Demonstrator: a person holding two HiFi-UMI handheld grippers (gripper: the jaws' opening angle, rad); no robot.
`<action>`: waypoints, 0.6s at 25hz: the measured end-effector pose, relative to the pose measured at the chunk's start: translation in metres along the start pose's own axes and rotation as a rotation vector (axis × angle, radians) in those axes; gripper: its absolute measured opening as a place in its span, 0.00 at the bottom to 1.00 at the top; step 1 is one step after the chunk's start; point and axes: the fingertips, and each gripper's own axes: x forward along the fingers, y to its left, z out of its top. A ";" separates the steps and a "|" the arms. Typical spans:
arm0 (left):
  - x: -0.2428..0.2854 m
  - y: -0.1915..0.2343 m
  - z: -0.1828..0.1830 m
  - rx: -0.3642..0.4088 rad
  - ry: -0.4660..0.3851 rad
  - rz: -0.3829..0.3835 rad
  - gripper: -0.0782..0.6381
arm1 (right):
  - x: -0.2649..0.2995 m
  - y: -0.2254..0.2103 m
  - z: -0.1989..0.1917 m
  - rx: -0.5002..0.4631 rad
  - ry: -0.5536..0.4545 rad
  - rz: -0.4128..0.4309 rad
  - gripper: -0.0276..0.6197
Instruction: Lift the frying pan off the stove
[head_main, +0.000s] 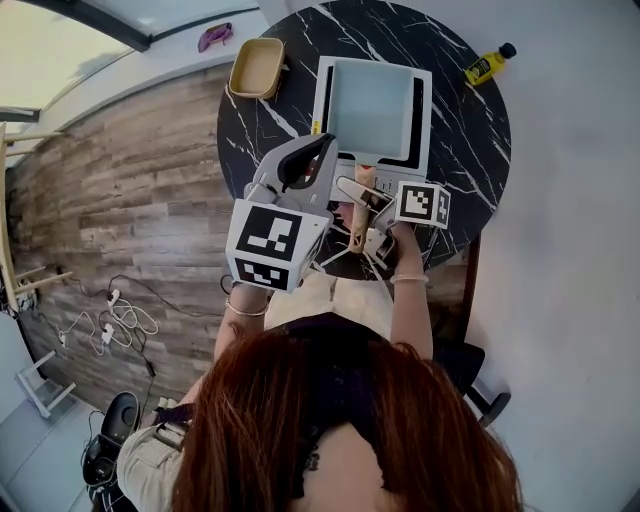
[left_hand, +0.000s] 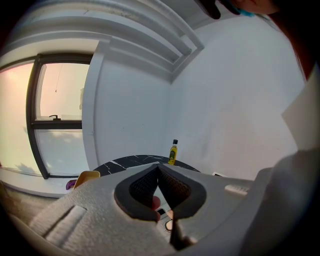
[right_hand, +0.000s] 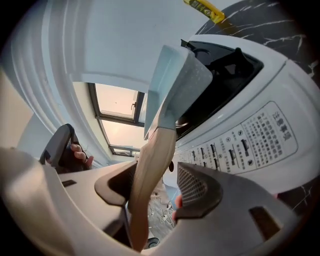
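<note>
Your left hand-held gripper (left_hand: 159, 169) is pinched closed on nothing. At twelve o'clock, the pale square frying pan (head_main: 372, 105) sits on the white stove (head_main: 423, 115) on the bench (head_main: 475, 160), its wooden handle (right_hand: 152, 160) pointing to six o'clock. Your right hand-held gripper (right_hand: 156, 176) stands wide around that handle, not yet gripping. Lift before it clamps and the pan could slip or tilt.

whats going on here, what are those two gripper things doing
A person at a round black table works a gripper in each hand. The right gripper has its fingers open around the wooden handle of the light blue frying pan, not clamped on it. The pan looks to be resting on the white stove, not yet lifted. The left gripper is held up beside it, shut and empty.
</note>
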 end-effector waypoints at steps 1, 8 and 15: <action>0.000 0.002 0.000 -0.002 0.000 0.004 0.13 | 0.001 0.000 0.001 0.008 0.003 0.007 0.42; -0.003 0.011 0.005 -0.010 -0.013 0.020 0.13 | 0.010 0.011 0.001 0.075 0.031 0.123 0.26; -0.014 0.015 0.018 -0.003 -0.054 0.027 0.13 | 0.013 0.014 0.002 0.108 -0.007 0.124 0.15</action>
